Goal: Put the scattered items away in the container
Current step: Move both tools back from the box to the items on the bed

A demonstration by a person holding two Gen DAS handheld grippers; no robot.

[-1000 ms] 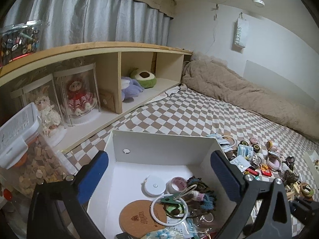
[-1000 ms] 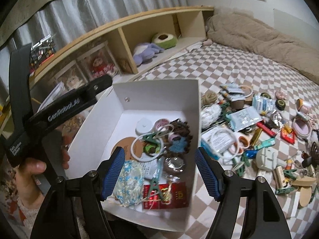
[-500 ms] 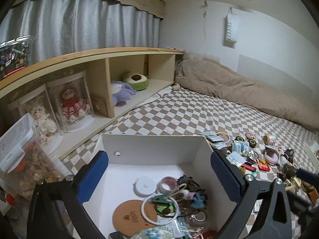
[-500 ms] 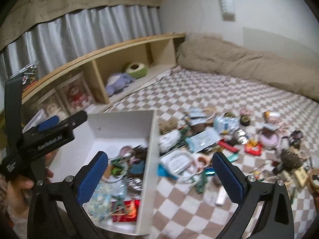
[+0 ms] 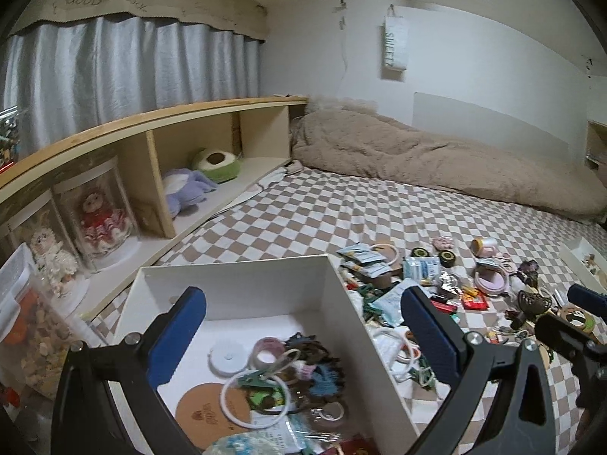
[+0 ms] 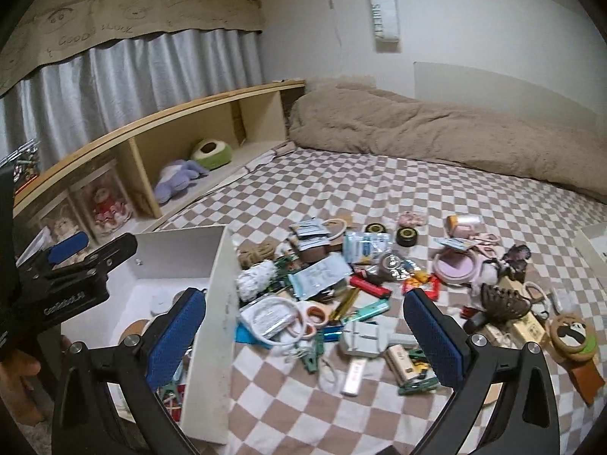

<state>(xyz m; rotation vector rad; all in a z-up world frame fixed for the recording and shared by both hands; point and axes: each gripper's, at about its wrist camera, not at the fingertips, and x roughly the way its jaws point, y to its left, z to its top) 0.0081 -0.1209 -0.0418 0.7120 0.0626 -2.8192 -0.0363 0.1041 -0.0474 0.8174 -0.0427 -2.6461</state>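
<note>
Reach-for-next-item step judged: both right claw (image 6: 303, 337) and left claw (image 5: 303, 337) spread wide, empty. White cardboard box (image 6: 220, 303) part-filled; clutter pile on checked bedsheet (image 6: 341, 303) to be picked next.

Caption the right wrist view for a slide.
Open right gripper above scattered items on checkered bedding, white box at left.

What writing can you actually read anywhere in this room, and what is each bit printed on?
"GOOD LUCK": curtain valance, beside drawn faces.
"SWEET": white hanging pouch on the wall, letters running downward.
"GenRobot.AI": side of the left claw, seen from the right wrist camera; partly blurred.
Cork coaster in the white box: stamped mark, unreadable.
Packets and wrappers on the checked bedspread: print too small.
</note>
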